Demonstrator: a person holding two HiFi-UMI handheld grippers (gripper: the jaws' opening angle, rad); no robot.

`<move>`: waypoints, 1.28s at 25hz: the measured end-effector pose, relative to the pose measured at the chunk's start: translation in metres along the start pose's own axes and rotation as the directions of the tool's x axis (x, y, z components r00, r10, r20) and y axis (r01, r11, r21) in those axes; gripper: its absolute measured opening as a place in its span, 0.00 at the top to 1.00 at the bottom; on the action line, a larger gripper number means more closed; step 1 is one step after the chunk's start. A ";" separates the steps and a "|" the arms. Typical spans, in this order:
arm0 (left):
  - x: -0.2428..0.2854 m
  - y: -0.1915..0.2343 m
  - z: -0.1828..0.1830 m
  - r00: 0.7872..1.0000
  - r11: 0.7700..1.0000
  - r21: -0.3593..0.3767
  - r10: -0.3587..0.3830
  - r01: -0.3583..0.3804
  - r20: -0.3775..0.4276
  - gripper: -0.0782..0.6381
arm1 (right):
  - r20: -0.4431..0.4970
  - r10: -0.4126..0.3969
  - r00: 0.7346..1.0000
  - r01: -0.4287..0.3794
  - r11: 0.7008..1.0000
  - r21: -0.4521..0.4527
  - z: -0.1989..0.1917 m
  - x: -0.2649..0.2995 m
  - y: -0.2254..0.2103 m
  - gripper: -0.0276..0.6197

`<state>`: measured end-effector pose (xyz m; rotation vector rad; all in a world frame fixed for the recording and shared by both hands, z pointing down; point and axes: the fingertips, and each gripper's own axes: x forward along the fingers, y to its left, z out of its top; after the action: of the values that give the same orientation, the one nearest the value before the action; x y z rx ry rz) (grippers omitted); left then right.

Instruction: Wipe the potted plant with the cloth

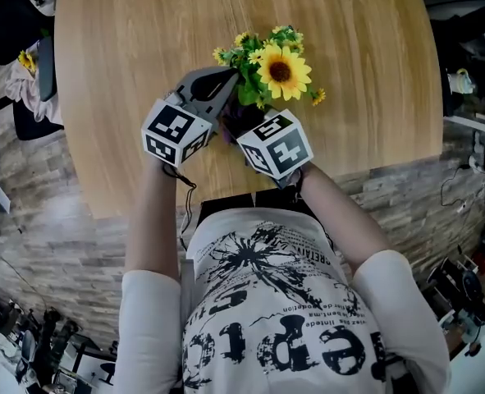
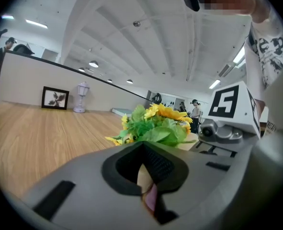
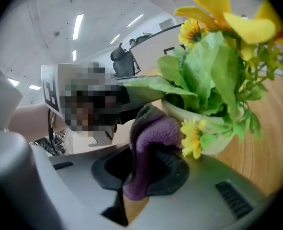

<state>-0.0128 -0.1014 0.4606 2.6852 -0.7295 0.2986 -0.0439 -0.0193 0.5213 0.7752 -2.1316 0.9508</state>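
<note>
One potted plant (image 1: 271, 71), one cloth (image 3: 153, 138)

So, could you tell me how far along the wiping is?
Done: the right gripper is shut on the cloth. In hand: the cloth is up beside the pot; contact is unclear. To do: wiping the plant; the shut left gripper sits alongside.

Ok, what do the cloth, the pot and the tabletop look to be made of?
The cloth looks like soft fleece or microfibre: purple, with a fuzzy nap and a limp fold. The pot is pale, smooth and faintly glossy; it could be ceramic or plastic, I cannot tell which. The tabletop looks like light wood or wood-look laminate, with straight grain lines and a matte sheen.
</note>
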 end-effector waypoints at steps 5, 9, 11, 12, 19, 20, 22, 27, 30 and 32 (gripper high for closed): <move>-0.001 0.001 -0.002 1.000 0.999 -0.019 0.028 -0.027 0.010 0.89 | -0.015 -0.005 1.000 0.006 1.000 0.028 -0.009 -0.019 -0.003 0.84; -0.001 0.001 -0.002 0.998 0.998 -0.008 0.057 -0.057 -0.004 0.89 | -0.043 -0.048 0.998 0.050 0.997 0.062 -0.028 -0.043 -0.019 0.84; -0.001 0.001 -0.002 0.997 0.997 -0.002 0.074 -0.074 -0.009 0.89 | -0.066 -0.086 0.994 0.092 0.991 0.100 -0.042 -0.056 -0.034 0.84; -0.001 0.001 -0.002 0.997 0.997 0.000 0.081 -0.081 -0.010 0.89 | -0.078 -0.107 0.991 0.116 0.986 0.121 -0.049 -0.064 -0.043 0.84; 0.000 0.003 -0.004 0.990 0.990 -0.026 0.138 -0.138 -0.001 0.89 | -0.135 -0.224 0.965 0.241 0.963 0.122 -0.059 -0.109 -0.120 0.84; 0.000 0.003 -0.005 0.989 0.988 -0.029 0.151 -0.151 -0.003 0.89 | -0.135 -0.239 0.961 0.255 0.960 0.113 -0.056 -0.114 -0.132 0.84; 0.000 0.004 -0.004 0.984 0.983 -0.029 0.180 -0.180 -0.006 0.89 | -0.136 -0.265 0.955 0.279 0.955 0.101 -0.047 -0.122 -0.155 0.84; 0.001 0.005 -0.007 0.968 0.967 -0.045 0.251 -0.252 -0.011 0.89 | -0.137 -0.328 0.935 0.337 0.940 0.046 -0.026 -0.132 -0.205 0.84; 0.001 0.006 -0.008 0.959 0.957 -0.062 0.283 -0.283 -0.016 0.89 | -0.116 -0.343 0.932 0.343 0.939 -0.015 0.001 -0.130 -0.231 0.84; 0.001 0.006 -0.006 0.954 0.952 -0.063 0.300 -0.301 -0.015 0.89 | -0.091 -0.334 0.938 0.329 0.942 -0.069 0.027 -0.126 -0.242 0.84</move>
<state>-0.0159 -0.1045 0.4681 2.5064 -1.1293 0.3499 0.1996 -0.1453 0.5076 1.0001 -1.8535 0.7344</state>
